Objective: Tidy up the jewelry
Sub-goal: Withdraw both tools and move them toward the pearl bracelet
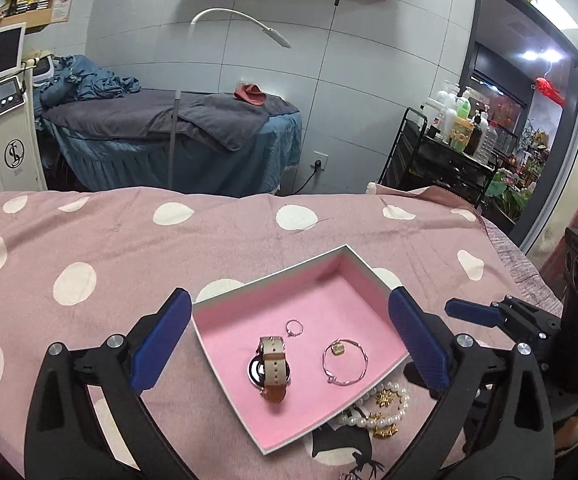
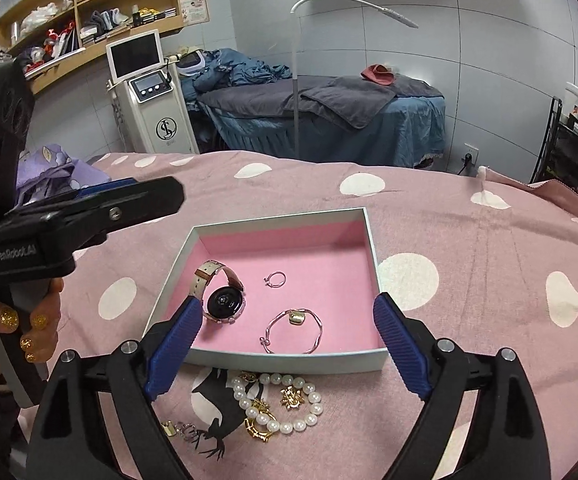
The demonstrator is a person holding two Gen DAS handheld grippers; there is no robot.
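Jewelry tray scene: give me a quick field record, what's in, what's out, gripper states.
surface: pink polka-dot cloth
tray: open pink-lined box
in tray: watch, ring, bangle with gold charm
outside tray: pearl bracelet with gold charms, on the cloth by the near wall; small silver and gold piece to its left
left gripper: open, empty
right gripper: open, empty
left to do: pearl bracelet and small piece not yet in tray

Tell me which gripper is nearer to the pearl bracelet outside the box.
Right, probably. The pearl bracelet lies between the open fingers of the right gripper, near their base. From the left gripper it sits off to one side, beside its right finger.
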